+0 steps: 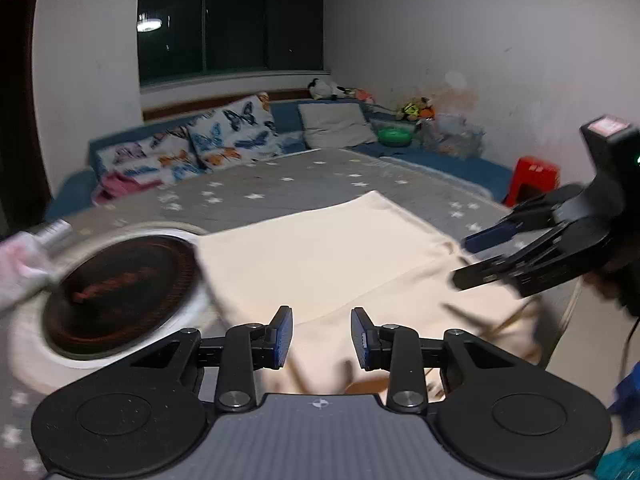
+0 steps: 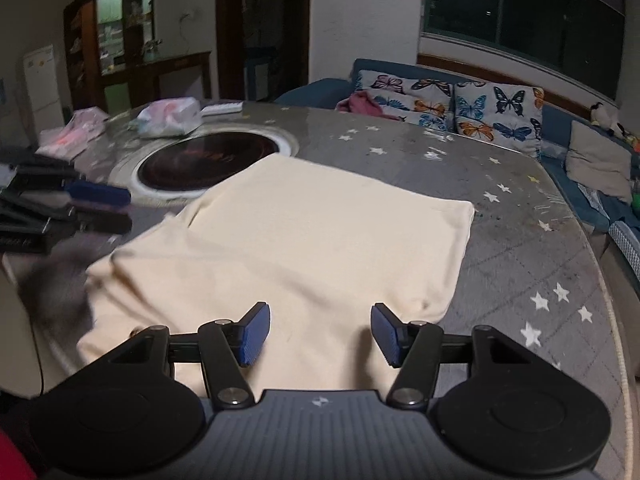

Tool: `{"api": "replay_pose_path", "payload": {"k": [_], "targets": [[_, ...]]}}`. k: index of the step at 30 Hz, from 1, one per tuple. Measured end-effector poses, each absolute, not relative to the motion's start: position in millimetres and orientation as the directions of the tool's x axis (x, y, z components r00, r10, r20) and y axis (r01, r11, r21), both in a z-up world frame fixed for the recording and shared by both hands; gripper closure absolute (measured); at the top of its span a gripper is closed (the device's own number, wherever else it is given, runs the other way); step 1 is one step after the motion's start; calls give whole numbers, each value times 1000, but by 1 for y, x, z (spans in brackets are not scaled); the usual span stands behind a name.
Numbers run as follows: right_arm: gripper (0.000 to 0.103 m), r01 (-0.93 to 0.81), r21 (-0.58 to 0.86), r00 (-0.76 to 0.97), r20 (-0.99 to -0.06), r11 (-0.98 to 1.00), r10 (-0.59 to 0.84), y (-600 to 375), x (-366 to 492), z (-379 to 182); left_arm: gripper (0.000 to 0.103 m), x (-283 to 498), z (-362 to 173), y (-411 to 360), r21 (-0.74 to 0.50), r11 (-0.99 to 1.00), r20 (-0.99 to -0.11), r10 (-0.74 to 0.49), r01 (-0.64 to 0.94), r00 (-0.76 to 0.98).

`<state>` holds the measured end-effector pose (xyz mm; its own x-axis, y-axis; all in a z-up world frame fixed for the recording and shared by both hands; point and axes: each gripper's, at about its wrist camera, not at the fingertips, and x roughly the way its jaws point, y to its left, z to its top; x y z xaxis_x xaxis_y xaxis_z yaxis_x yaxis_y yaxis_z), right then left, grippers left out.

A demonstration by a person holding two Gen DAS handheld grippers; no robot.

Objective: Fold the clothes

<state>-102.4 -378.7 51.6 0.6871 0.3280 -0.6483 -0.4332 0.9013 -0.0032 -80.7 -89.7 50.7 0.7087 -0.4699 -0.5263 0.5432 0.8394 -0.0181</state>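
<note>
A cream garment point(image 2: 320, 240) lies partly folded on the table point(image 2: 520, 248), just right of a round black hob point(image 2: 204, 160). The left gripper point(image 1: 321, 336) hovers over its near edge, fingers wide and empty. The right gripper point(image 2: 320, 332) does the same, fingers wide, holding nothing.

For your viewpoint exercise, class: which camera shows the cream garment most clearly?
The right wrist view: the cream garment lies sharp, its edges and far corner visible. The left wrist view shows it blurred, partly hidden by the right gripper.
</note>
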Motion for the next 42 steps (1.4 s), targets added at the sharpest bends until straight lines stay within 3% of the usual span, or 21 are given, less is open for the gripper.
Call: {"api": "replay_pose_path", "payload": {"k": [5, 8, 31, 38, 42], "targets": [[71, -388, 40, 683, -659, 921, 316, -382, -85, 40, 74, -52, 32, -99, -93, 854, -571, -467, 512, 675], [76, -378, 40, 678, -669, 925, 305, -388, -85, 33, 77, -47, 21, -96, -95, 861, -583, -454, 499, 674], [74, -486, -109, 659, -697, 867, 282, -374, -149, 42, 71, -143, 37, -84, 133, 712, -590, -502, 690, 632], [74, -560, -110, 655, -666, 821, 358, -353, -134, 54, 71, -123, 34, -88, 113, 771, -588, -456, 627, 668], [74, -576, -93, 646, -661, 812, 382, -343, -122, 55, 71, -115, 29, -89, 169, 802, -583, -387, 573, 714]]}}
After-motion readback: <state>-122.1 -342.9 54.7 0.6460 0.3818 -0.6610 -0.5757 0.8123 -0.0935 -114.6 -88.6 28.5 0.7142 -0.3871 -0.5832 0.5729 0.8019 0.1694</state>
